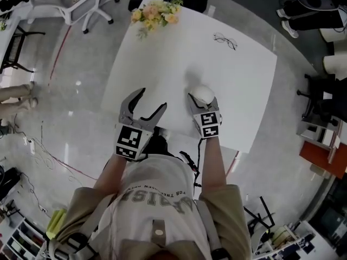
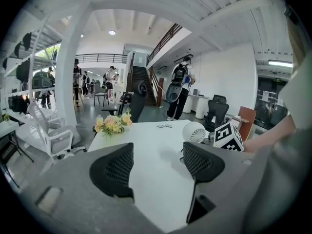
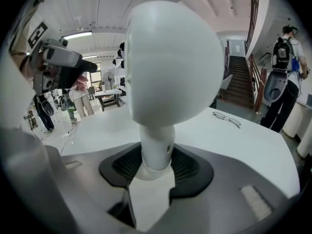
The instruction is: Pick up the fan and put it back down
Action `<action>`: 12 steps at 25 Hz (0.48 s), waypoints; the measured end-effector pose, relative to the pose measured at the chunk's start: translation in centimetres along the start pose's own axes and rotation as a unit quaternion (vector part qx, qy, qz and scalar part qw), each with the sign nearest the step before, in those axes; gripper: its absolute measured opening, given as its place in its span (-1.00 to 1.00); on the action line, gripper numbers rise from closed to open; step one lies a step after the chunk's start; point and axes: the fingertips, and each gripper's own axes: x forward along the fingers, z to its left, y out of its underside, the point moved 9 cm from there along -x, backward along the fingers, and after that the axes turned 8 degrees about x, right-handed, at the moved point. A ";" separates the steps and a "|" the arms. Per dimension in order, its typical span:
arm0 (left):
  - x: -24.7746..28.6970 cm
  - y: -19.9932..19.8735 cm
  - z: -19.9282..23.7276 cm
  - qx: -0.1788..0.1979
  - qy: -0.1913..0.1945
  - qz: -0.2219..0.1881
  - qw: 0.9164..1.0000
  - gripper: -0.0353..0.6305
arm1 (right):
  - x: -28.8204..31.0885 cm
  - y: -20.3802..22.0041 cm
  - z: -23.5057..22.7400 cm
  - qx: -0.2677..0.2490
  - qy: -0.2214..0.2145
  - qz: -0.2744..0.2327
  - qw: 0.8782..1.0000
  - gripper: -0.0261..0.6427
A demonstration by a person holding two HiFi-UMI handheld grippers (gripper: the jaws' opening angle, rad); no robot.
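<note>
A small white fan (image 1: 201, 94) with a round head (image 3: 170, 62) on a short stem (image 3: 156, 147) is over the near part of the white table (image 1: 244, 85). My right gripper (image 1: 203, 103) is shut on it, with the dark pads pressing on both sides of the stem (image 3: 156, 167). The fan's shadow falls on the tabletop just beyond it. I cannot tell whether its base touches the table. My left gripper (image 1: 152, 101) is at the table's near left edge, open and holding nothing (image 2: 157, 167). From there the fan (image 2: 196, 132) appears to its right.
A bunch of flowers (image 1: 156, 12) lies at the table's far left corner and a pair of glasses (image 1: 225, 40) at the far side. White office chairs (image 1: 81, 1) stand beyond the table on the left. Cables trail over the floor (image 1: 49, 156).
</note>
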 end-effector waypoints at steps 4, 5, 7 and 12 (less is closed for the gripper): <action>-0.6 0.5 0.0 -0.006 -0.010 0.003 1.000 0.10 | 0.8 0.2 1.2 -0.008 -0.017 0.007 1.000 -0.38; -0.8 0.7 0.1 -0.008 -0.013 0.004 1.000 0.10 | 0.9 0.3 1.5 -0.010 -0.020 0.010 1.000 -0.38; -1.0 0.9 0.2 -0.010 -0.018 0.006 1.000 0.10 | 1.3 0.5 1.9 -0.013 -0.026 0.015 0.999 -0.38; -1.3 1.3 0.3 -0.014 -0.025 0.010 1.000 0.10 | 2.1 1.3 2.6 -0.010 -0.037 0.027 0.999 -0.38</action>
